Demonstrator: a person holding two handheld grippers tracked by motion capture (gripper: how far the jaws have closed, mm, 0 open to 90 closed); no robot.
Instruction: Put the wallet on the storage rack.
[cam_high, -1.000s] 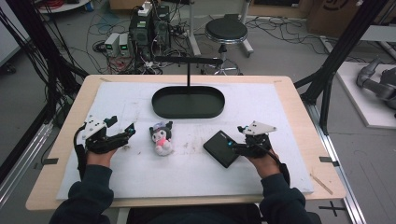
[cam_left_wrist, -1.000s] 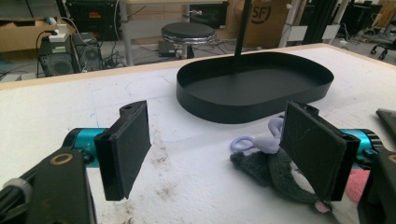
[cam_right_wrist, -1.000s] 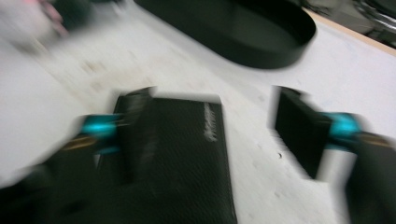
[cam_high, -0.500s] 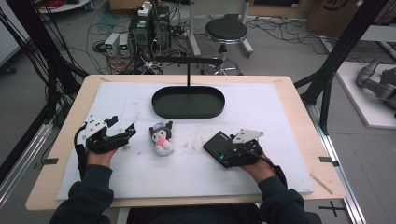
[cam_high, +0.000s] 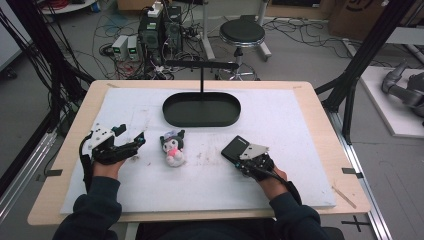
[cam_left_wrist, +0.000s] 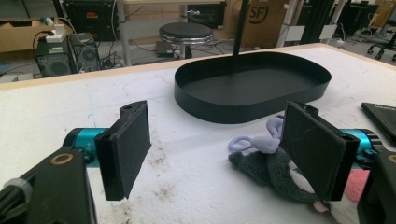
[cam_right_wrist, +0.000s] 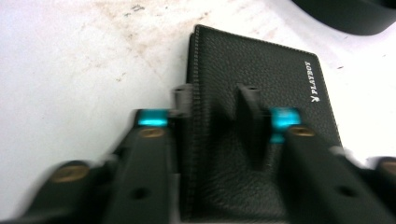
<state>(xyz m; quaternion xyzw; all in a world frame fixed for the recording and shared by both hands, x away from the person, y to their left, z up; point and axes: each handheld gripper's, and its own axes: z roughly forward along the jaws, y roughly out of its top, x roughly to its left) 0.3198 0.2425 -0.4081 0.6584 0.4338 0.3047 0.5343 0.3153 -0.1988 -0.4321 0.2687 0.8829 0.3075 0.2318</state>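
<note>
A black leather wallet (cam_high: 234, 146) lies flat on the white mat, right of centre. My right gripper (cam_high: 243, 159) is over its near end. In the right gripper view the wallet (cam_right_wrist: 261, 65) sits under my right gripper (cam_right_wrist: 215, 91). The jaws stand partly narrowed and blurred: one at the wallet's left edge, the other over its top face. A small dark plush toy (cam_high: 173, 147) with a pink front lies mid-table. My left gripper (cam_high: 131, 135) rests left of it, open. The plush (cam_left_wrist: 266, 161) lies beside the right jaw of my left gripper (cam_left_wrist: 217, 121), with nothing between the jaws.
A black oval tray (cam_high: 200, 122) with an upright post stands at the back centre of the mat; its wall (cam_left_wrist: 224, 112) shows ahead of the left gripper. The wallet's corner (cam_left_wrist: 380, 114) shows at far right. A stool (cam_high: 242, 34) and cables lie beyond the table.
My right gripper has slid left and forward onto the wallet, and its jaws have narrowed. The left gripper and the plush have stayed put.
</note>
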